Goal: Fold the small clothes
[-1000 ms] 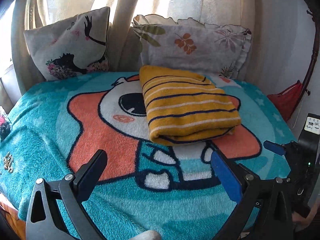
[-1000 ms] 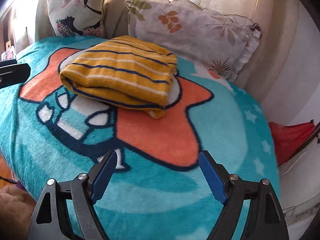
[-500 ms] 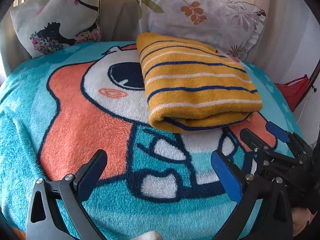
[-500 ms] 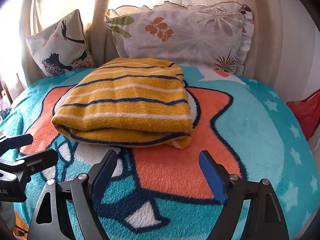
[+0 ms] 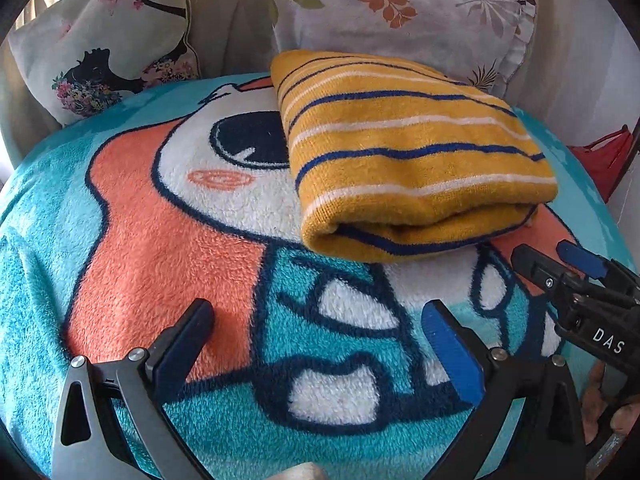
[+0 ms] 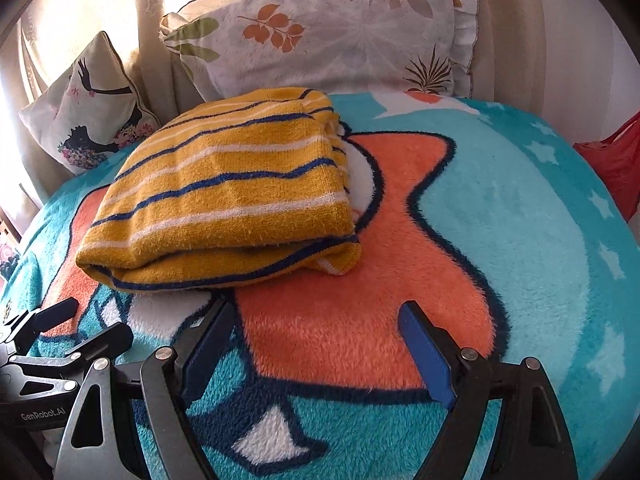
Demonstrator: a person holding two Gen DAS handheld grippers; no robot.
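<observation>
A yellow garment with blue and white stripes point(image 5: 404, 152) lies folded into a thick rectangle on a teal cartoon blanket point(image 5: 160, 248). It also shows in the right wrist view point(image 6: 228, 196). My left gripper point(image 5: 320, 320) is open and empty, just short of the garment's near fold. My right gripper point(image 6: 316, 324) is open and empty, just short of the garment's near right corner. Each gripper shows at the edge of the other's view, the right one point(image 5: 560, 264) and the left one point(image 6: 80, 320).
Two printed pillows point(image 5: 104, 36) point(image 6: 332, 32) lean against curtains behind the garment. A red object point(image 6: 612, 160) hangs past the bed's right edge. The blanket point(image 6: 520, 220) spreads wide to the right of the garment.
Both grippers have moved forward toward the folded garment, which now looks larger and closer. Both stay open. The garment has not moved.
</observation>
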